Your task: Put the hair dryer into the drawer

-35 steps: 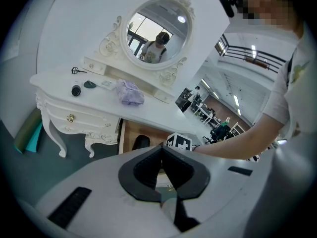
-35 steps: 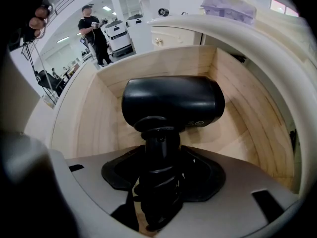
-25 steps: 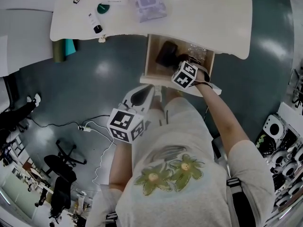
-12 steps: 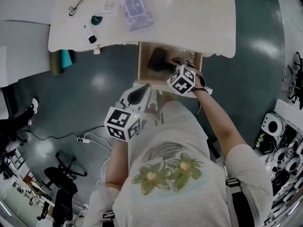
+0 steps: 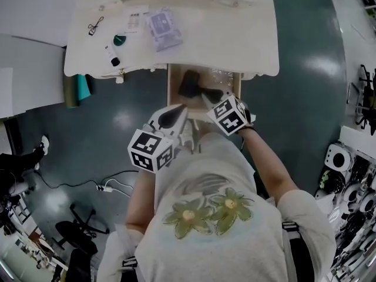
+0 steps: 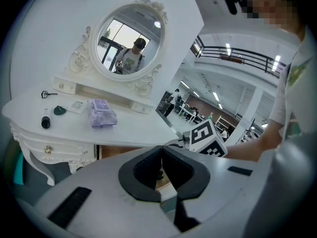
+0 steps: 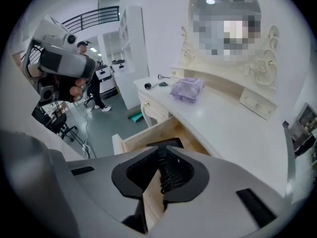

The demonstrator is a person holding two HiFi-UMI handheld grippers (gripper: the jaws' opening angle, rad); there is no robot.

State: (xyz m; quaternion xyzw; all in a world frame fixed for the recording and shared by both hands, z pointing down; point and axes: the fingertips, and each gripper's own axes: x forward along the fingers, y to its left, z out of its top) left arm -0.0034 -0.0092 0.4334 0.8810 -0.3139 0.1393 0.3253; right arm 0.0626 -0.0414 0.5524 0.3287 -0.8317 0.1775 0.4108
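Right gripper (image 7: 159, 151) rose above drawer (image 5: 173, 84) rim, jaws closing empty; left gripper (image 6: 161, 150) jaws together.

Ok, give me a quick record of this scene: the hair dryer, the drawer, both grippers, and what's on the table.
hair dryer: black, lying inside the drawer
drawer: pulled open under the white table
left gripper: jaws together, empty
right gripper: near the drawer, jaws closing, almost together; a dark ribbed shape shows in the gap, grip unclear
tabletop: purple packet, small bottle, card
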